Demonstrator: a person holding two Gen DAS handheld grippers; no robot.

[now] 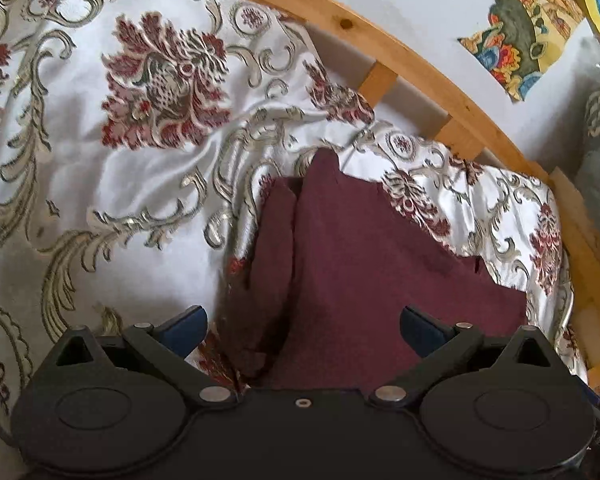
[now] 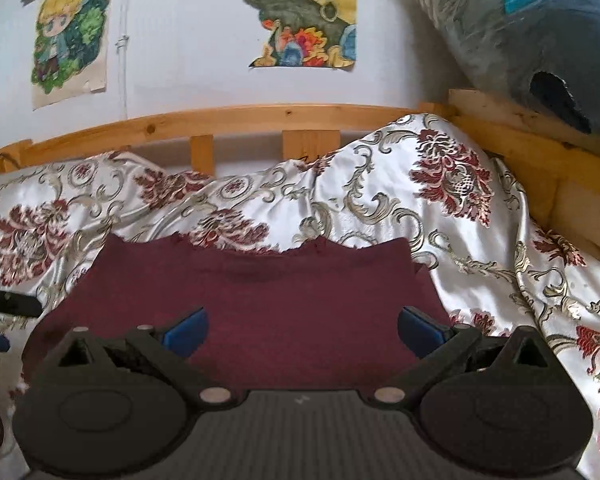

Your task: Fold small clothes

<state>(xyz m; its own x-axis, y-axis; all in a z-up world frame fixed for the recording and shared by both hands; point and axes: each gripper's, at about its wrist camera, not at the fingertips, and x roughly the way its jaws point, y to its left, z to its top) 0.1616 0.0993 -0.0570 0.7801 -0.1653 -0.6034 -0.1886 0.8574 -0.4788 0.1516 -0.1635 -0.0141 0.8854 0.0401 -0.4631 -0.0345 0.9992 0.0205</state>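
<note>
- Maroon garment (image 2: 260, 300): a small dark-red knit piece lying flat on the bedspread, its far edge showing a shallow curved dip between two raised corners; in the left wrist view (image 1: 360, 264) one side panel is folded in, with a lengthwise crease running beside it.
- Right gripper (image 2: 303, 330): poised directly over the near part of the garment, blue-padded fingers (image 2: 186, 334) spread wide, nothing between them.
- Left gripper (image 1: 303, 330): over the garment's near edge, blue-padded fingers (image 1: 422, 330) likewise spread wide and empty; whether they touch the cloth cannot be told.
- Bedspread (image 2: 380, 208): glossy white fabric with dark-red floral medallions and grey-gold scrolls, rumpled into ridges behind and to the right of the garment; it covers the bed on all sides of it (image 1: 112, 184).
- Bed frame (image 2: 260, 118): pale pine rail with short upright slats, bordering the bedspread along the wall (image 1: 420, 68).
- Wall (image 2: 180, 40): white, carrying several coloured cartoon drawings (image 2: 300, 12), one also visible in the left wrist view (image 1: 524, 40).
- Bundle (image 2: 520, 28): blue-grey bedding in clear plastic, resting on the frame at the right corner.
</note>
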